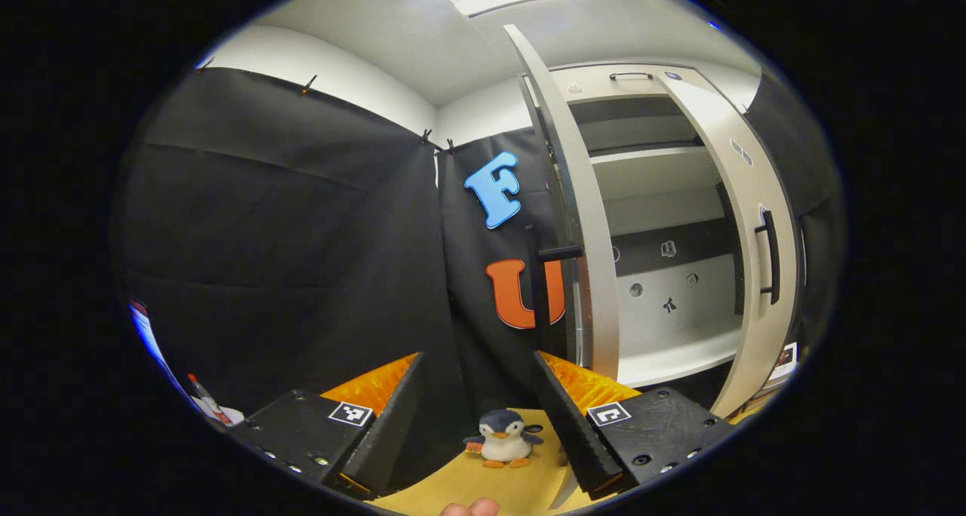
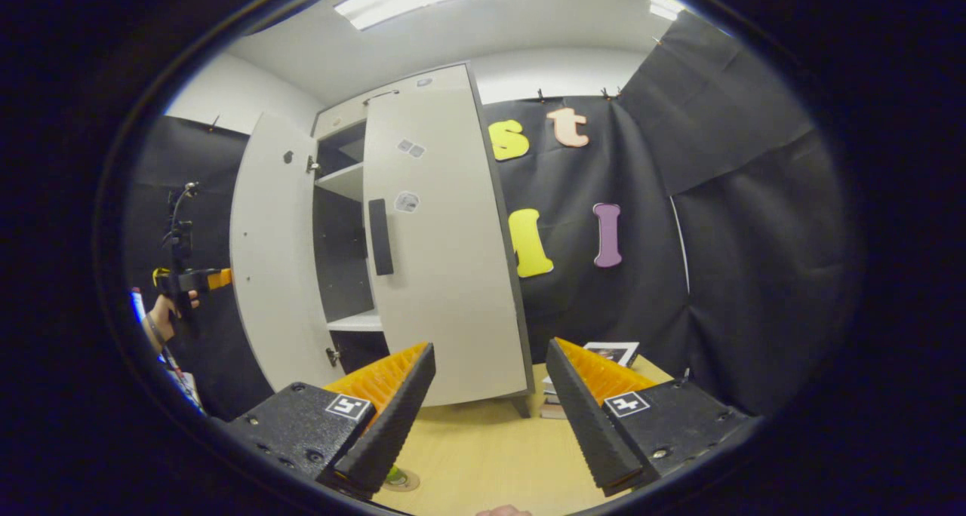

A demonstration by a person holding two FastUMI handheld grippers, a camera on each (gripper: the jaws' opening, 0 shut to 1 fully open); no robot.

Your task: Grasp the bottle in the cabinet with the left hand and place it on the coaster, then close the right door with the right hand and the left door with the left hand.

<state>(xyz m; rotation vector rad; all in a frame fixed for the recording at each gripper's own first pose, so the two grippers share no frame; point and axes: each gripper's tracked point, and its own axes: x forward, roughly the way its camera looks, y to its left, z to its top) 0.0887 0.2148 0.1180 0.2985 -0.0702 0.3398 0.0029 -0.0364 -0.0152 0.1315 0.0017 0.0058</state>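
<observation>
Holding your left gripper (image 1: 475, 418) up in front of the cabinet (image 1: 664, 199), you have its jaws spread with nothing between them. In the left gripper view, two doors stand open: the left door (image 1: 581, 222) is seen nearly edge-on and the right door (image 1: 762, 237) swings out with one dark handle (image 1: 770, 256) on it. Between them you can count two pale shelves, and I cannot make out a bottle on them. One toy penguin (image 1: 504, 439) stands on the worktop (image 1: 490, 486), below the gap of the jaws. Your right gripper (image 2: 490, 418) has its jaws spread too, also holding nothing. In the right gripper view the right door (image 2: 445, 252) is just ahead, and a small round coaster (image 2: 401, 479) lies on the worktop (image 2: 483, 456) beside the near finger, something green resting on it; whether this is the bottle I cannot tell. A few books (image 2: 596, 357) lie stacked behind. At far left, your other hand (image 2: 162, 316) holds the left gripper (image 2: 185, 278).
</observation>
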